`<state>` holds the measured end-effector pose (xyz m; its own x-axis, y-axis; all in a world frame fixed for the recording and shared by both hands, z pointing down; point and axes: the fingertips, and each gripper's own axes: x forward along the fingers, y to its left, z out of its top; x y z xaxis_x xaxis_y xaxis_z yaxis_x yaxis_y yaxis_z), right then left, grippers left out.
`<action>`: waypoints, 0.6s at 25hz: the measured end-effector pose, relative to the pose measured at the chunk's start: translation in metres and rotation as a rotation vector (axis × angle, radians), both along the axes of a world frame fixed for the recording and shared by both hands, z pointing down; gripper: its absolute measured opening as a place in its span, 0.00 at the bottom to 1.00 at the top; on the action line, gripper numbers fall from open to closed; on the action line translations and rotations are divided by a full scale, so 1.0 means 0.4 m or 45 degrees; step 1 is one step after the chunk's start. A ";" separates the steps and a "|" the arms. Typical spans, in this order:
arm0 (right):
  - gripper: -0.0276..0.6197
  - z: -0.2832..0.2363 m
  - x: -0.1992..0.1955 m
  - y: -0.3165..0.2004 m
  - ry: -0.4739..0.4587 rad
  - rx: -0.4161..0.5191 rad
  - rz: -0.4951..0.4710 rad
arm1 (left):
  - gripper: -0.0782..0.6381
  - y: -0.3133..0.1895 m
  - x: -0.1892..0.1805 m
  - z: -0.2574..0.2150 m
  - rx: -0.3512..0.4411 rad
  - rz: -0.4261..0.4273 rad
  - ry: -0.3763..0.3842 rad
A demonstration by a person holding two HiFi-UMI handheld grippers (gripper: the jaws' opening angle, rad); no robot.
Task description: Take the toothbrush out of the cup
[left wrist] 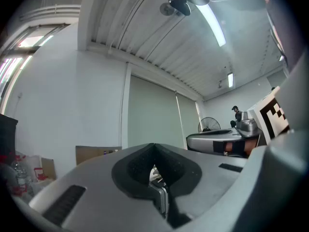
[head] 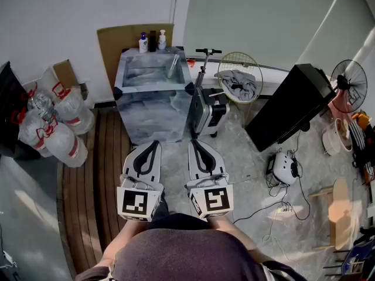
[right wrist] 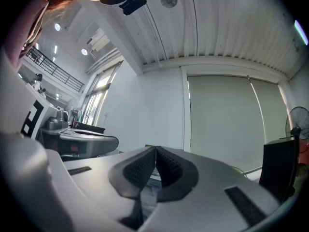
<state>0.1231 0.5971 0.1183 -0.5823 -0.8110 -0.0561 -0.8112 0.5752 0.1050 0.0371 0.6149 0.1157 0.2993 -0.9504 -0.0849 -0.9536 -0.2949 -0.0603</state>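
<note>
Nearest us, left gripper [head: 154, 143] and right gripper [head: 193, 143] hung level, jaws pressed together on nothing; the toothbrush [head: 173, 66], seemingly the small tilted item in the sink unit [head: 153, 116] well ahead, we judged liable to toppling if jaws arrived unopened.

No words, brand names or numbers can be read anywhere. The only signs are coded black-and-white squares, not letters. One square marker [head: 135, 204] sits on the cube at the rear of the left tool [head: 153, 144], and a second marker [head: 215, 199] is on the cube behind the right tool [head: 193, 143]. Well ahead of both tools, three small bottles [head: 152, 41] stand at the back of the marbled worktop [head: 153, 116]; their labels are too small to make out. Off to the left of the left tool, the water jugs [head: 61, 142] carry red-and-white bands whose print is illegible.
</note>
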 end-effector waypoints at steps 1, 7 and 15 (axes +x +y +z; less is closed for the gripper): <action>0.09 0.007 -0.008 -0.019 -0.007 -0.005 -0.003 | 0.14 -0.019 -0.007 0.006 -0.001 -0.002 0.005; 0.09 0.007 -0.073 -0.173 -0.047 0.017 -0.008 | 0.14 -0.160 -0.070 0.018 0.018 -0.012 0.011; 0.09 -0.011 -0.197 -0.460 -0.013 0.031 -0.022 | 0.14 -0.447 -0.207 -0.015 0.048 -0.035 -0.006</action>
